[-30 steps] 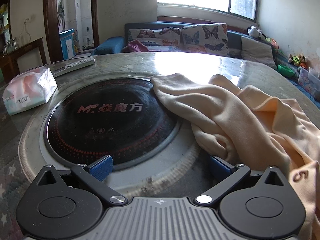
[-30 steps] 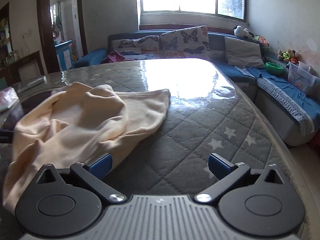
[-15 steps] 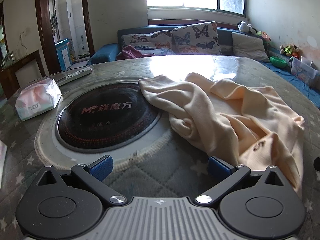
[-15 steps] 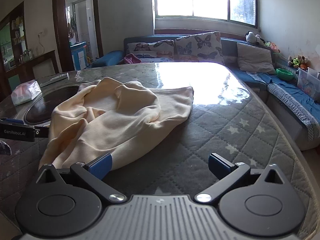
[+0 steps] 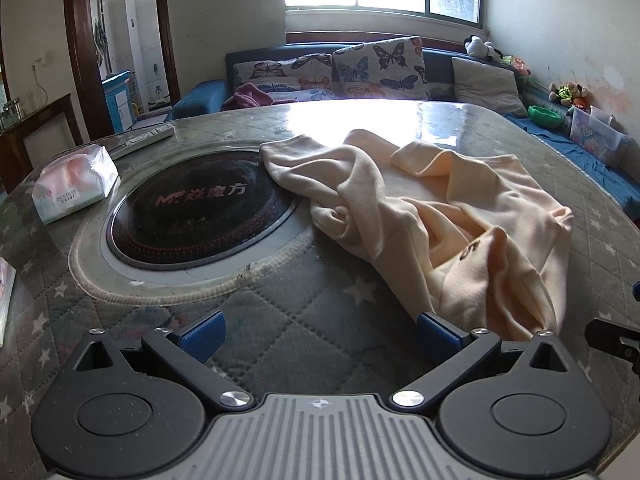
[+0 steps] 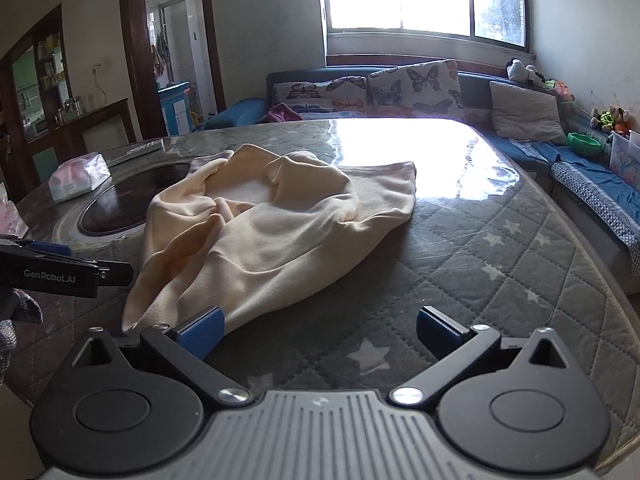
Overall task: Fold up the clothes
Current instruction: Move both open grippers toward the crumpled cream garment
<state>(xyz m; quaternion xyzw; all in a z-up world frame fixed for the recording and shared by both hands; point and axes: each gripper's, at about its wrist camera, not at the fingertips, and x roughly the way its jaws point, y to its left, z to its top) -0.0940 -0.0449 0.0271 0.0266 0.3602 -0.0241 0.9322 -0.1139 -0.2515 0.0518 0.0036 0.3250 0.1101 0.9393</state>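
A cream sweatshirt (image 5: pixel 440 216) lies crumpled on the round quilted table (image 5: pixel 280 320), one sleeve reaching over the black cooktop. It also shows in the right wrist view (image 6: pixel 272 232). My left gripper (image 5: pixel 320 330) is open and empty above the table's near edge, its right pad close to the garment's hem. My right gripper (image 6: pixel 320 330) is open and empty, its left pad by the near hem. The left gripper's side (image 6: pixel 60 276) shows at the left of the right wrist view.
A black induction cooktop (image 5: pixel 196 212) is set in the table. A tissue pack (image 5: pixel 74 186) and a remote (image 5: pixel 144 140) lie at the left. A blue sofa with butterfly cushions (image 5: pixel 360 68) stands behind. The table edge drops off to the right (image 6: pixel 600 280).
Both grippers have drawn back and up from the sweatshirt, so more of the table and garment shows. Both stay open. The garment has not moved.
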